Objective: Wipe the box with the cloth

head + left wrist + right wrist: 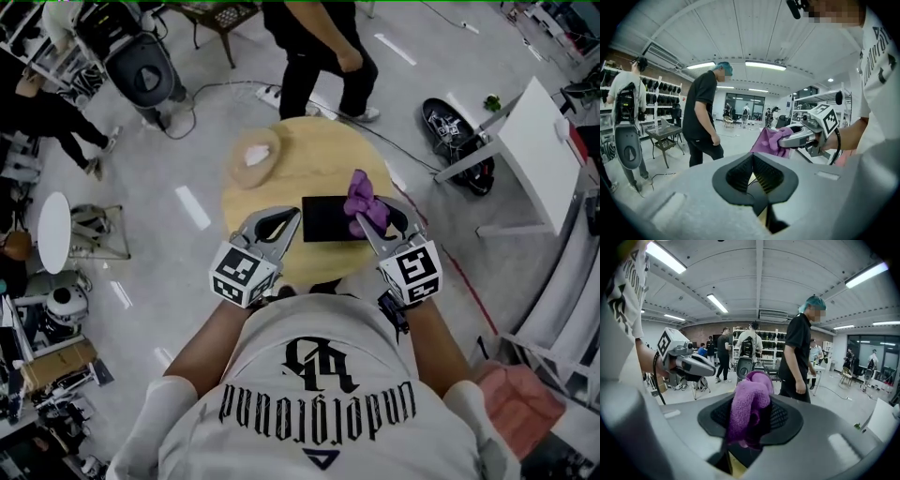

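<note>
Round wooden bench (309,150) fills the middle of the head view. The black box (326,217) sits at the bench's near edge, flat, long side across. On the far left of the bench lies a pale crumpled bundle (255,155), well apart from the box.

Left gripper (294,217) is over the bench's near edge, its tip right at the box's left end. Its jaws are pressed together, and its own view shows nothing between them. Right gripper (373,214) is over the near right of the bench, clamped on the purple cloth (364,202). The cloth is bunched up between the pads and spills out above them. From the head view it hangs over the box's right end; whether it touches the box can't be told.
</note>
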A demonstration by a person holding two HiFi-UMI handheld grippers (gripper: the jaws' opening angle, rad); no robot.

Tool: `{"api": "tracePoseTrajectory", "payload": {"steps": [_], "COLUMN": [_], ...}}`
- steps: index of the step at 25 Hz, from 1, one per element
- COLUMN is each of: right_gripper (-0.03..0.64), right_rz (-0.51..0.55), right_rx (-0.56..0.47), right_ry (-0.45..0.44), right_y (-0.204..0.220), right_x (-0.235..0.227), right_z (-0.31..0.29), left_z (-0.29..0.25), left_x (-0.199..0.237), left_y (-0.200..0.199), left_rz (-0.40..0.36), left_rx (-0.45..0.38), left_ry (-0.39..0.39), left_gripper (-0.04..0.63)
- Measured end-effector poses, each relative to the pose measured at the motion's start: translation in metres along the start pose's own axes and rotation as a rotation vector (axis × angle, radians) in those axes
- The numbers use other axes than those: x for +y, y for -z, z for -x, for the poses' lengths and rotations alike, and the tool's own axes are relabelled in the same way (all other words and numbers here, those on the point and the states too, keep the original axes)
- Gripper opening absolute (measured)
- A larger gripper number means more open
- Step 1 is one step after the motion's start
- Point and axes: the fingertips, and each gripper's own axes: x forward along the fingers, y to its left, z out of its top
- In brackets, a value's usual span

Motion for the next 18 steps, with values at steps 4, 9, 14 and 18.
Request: {"api": "tracePoseTrajectory", "payload": {"steps": [4,9,14,18], "right_gripper": [0.144,0.144,0.146,0.146], "right_rz": [-0.025,-0.076,-0.084,-0.106], "right_rx": [-0.013,-0.033,-0.008,-0.002], "right_ry": [0.036,0.084,0.108,0.117], "right_y": [-0.01,-0.015,-0.003,0.003], "right_x": [0.026,0.075,0.13,0.151], "right_z": [0.009,0.025,0.038,0.055], "left_z": [0.033,0.082,0.116,0.136], "left_x": [-0.004,-0.013,-0.029,-0.039], "left_y": [0.002,0.017,0.049,0.058], "left_rz": [-0.006,-0.003,0.013,0.026], "left_rx": [-0.012,-0.016,-0.005,-0.023], "left_ry": [0.03,0.092,0.156,0.169], "left_gripper": [0.006,0.006,0.006,0.006]}}
